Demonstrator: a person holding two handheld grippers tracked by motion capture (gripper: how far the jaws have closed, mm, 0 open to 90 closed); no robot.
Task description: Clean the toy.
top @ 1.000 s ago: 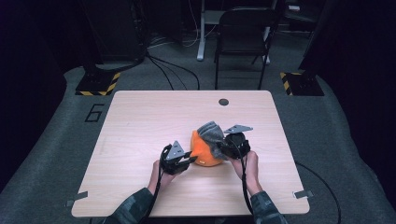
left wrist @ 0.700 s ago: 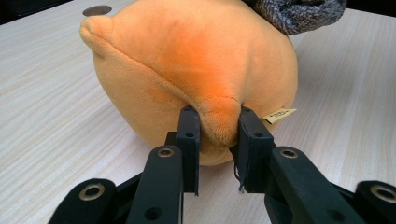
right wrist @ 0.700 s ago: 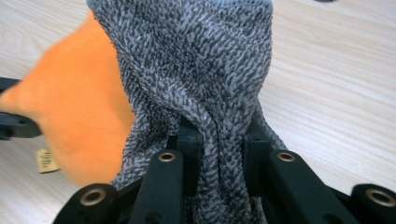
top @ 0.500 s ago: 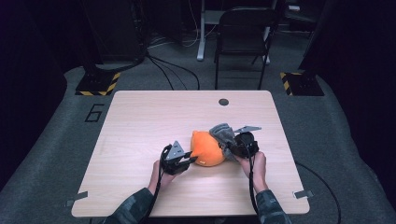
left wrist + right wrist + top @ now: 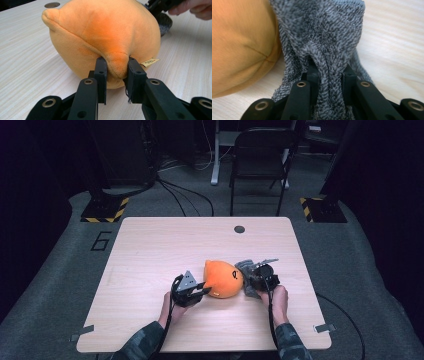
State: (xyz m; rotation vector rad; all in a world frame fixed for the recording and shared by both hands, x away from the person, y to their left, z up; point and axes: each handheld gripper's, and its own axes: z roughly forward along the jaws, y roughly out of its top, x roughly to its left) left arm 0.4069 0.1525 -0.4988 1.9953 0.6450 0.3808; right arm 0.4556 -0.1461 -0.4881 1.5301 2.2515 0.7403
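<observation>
The left hand-held gripper [image 5: 116, 72] is clamped on a small fold of the orange plush [image 5: 105, 37], the right hand-held gripper [image 5: 329, 75] on bunched grey knit cloth [image 5: 322, 37] beside it, so either shallow pinch could be slipped if pulled apart.

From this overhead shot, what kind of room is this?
Likely a lab or recording workspace: a pale wooden table on grey carpet, yellow-black hazard-striped stand bases, loose black floor cables, and a black folding chair behind.

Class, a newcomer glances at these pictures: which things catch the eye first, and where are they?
A round orange plush toy lies on the pale wooden table, near its front. The left hand-held gripper pinches a fold of it, and at its right the right hand-held gripper clamps a speckled grey knitted cloth.
</observation>
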